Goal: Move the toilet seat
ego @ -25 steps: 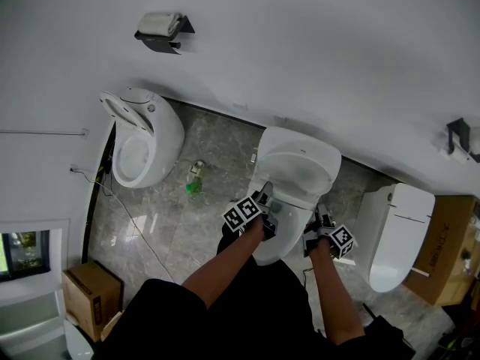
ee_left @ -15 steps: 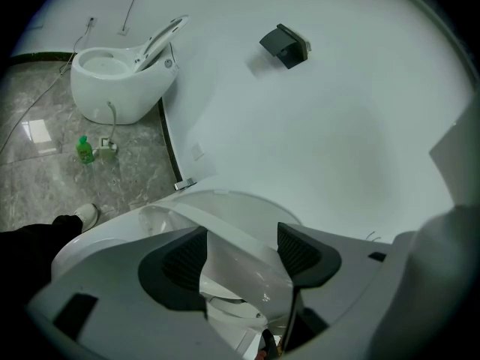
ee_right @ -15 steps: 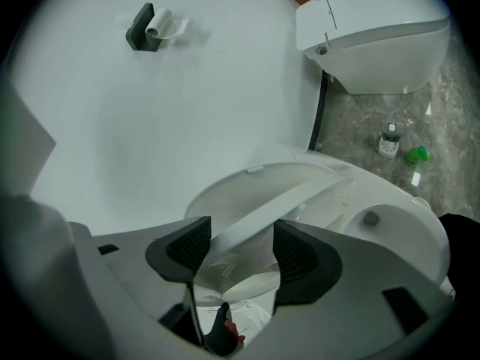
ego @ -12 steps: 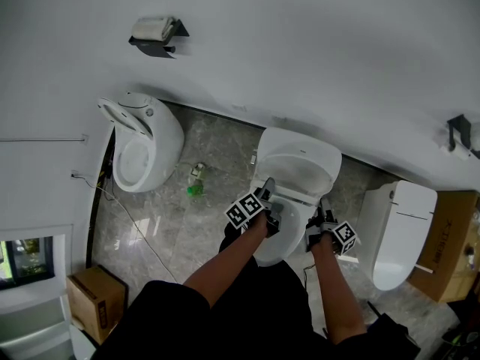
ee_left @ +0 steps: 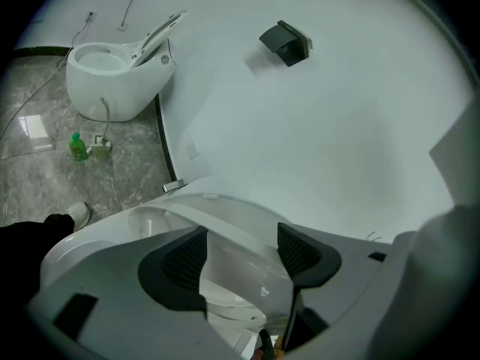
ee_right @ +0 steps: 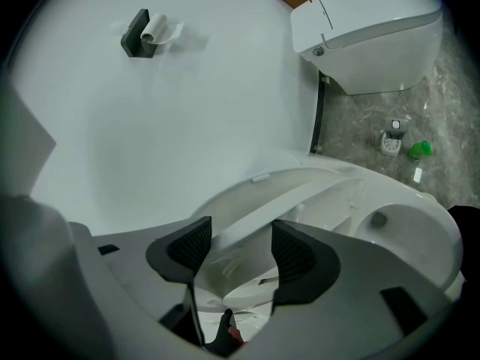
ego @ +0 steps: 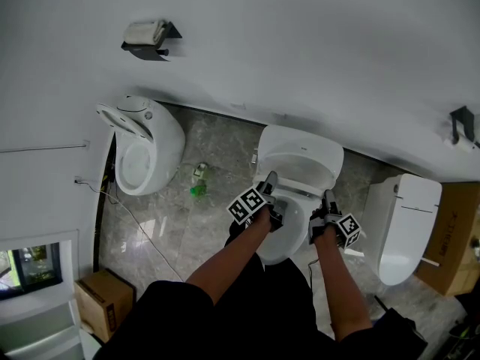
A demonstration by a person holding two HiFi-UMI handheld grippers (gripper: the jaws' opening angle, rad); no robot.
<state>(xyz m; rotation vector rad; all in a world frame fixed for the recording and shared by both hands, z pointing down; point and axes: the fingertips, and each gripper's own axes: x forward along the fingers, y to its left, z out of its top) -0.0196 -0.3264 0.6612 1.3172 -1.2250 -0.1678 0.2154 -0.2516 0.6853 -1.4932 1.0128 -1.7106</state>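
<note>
Head view puts the left gripper point(ego: 268, 190) on the middle toilet's left side, jaws clamped on the toilet seat point(ee_left: 225, 227). The right gripper point(ego: 328, 205) grips its other side. We judge the seat partly lifted off the bowl point(ee_right: 405, 231), its swing unfinished.

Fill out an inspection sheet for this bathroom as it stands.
Surface: glossy grey stone floor.
Job's things: seat tilted up off the middle toilet.
Clutter: green bottle on the floor; left box and right box at the edges.
Grippers: left gripper and right gripper each shut on the seat, one per side.
Cables: thin cable trailing over the floor near the left toilet.
Surroundings: left toilet lid up, right toilet lid down; paper holder on the white wall.
</note>
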